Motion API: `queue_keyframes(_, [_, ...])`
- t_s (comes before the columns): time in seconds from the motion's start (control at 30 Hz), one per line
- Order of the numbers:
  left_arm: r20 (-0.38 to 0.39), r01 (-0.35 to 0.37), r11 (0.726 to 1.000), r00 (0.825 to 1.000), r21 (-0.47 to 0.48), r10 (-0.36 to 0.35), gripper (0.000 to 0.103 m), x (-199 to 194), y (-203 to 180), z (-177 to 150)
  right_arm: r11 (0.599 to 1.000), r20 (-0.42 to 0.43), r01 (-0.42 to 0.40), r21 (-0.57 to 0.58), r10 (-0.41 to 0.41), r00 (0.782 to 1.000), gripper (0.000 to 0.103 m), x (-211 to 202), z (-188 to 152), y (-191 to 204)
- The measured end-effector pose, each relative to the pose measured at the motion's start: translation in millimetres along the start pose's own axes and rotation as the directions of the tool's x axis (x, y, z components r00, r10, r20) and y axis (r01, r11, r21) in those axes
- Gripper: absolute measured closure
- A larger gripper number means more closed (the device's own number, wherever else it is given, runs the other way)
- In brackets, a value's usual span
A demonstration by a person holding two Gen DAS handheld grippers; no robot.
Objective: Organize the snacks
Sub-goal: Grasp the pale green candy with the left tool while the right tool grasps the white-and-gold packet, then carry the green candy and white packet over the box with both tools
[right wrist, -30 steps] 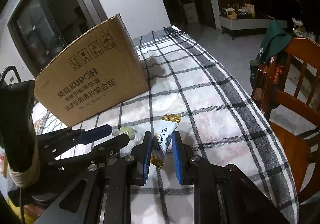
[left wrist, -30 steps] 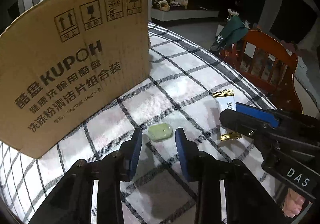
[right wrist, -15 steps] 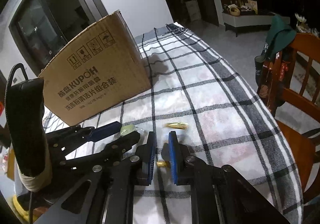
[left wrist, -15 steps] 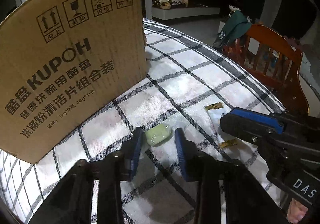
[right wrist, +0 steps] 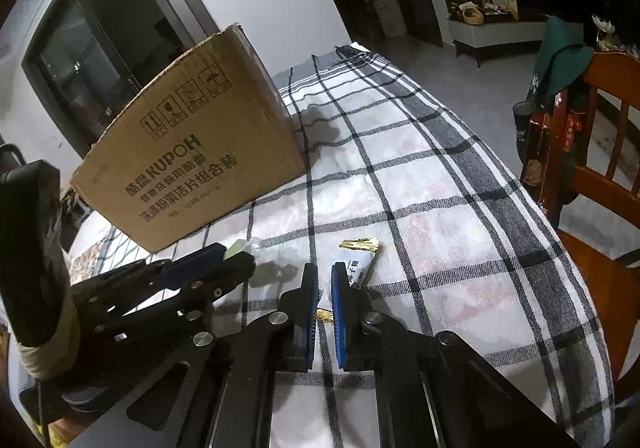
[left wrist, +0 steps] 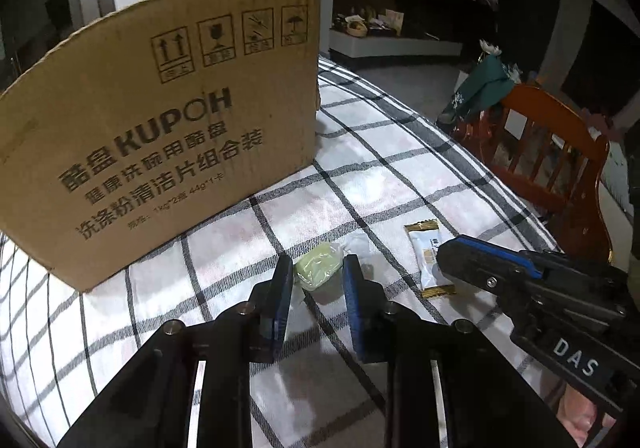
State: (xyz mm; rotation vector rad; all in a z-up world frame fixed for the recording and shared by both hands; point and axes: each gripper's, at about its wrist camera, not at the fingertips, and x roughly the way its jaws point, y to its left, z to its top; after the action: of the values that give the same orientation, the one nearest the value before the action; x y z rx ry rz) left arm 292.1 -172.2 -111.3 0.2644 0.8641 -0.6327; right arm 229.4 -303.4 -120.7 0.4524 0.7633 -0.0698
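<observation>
A pale green wrapped candy lies on the checked tablecloth between the fingers of my left gripper, which has closed onto its sides. A white snack packet with gold ends lies to the right; it also shows in the left wrist view. My right gripper is shut on the near end of that packet, low on the cloth. The brown KUPOH cardboard box stands behind the candy; its inside is hidden.
The table's right edge curves away close to the packet. A wooden chair with a green cloth over it stands beside that edge. The box blocks the left rear of the table.
My right gripper's jaws narrowed and closed on the packet's near end. My left gripper's jaws closed in against the green candy. Both cameras drew slightly nearer the table.
</observation>
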Motion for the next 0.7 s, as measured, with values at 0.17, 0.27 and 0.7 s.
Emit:
queue_keyframes(0.17, [0.01, -0.006, 1.0, 1.0, -0.009, 0.006, 0.077, -3.8, 1.7, -2.9, 0.999, 0.019, 0.041, 0.021, -0.041, 0.999, 0.08, -3.3, -1.6, -1.1])
queue_keyframes(0.27, [0.016, -0.015, 1.0, 1.0, -0.013, 0.016, 0.077, -5.0, 3.6, -4.2, 0.998, -0.009, 0.06, 0.004, -0.06, 0.998, 0.08, 5.8, -0.8, 0.8])
queue_keyframes(0.7, [0.016, -0.009, 0.998, 1.0, -0.068, 0.01, 0.077, -4.3, 16.4, -3.6, 0.981, -0.028, 0.164, -0.105, -0.168, 0.985, 0.081, 28.5, 1.4, 13.9])
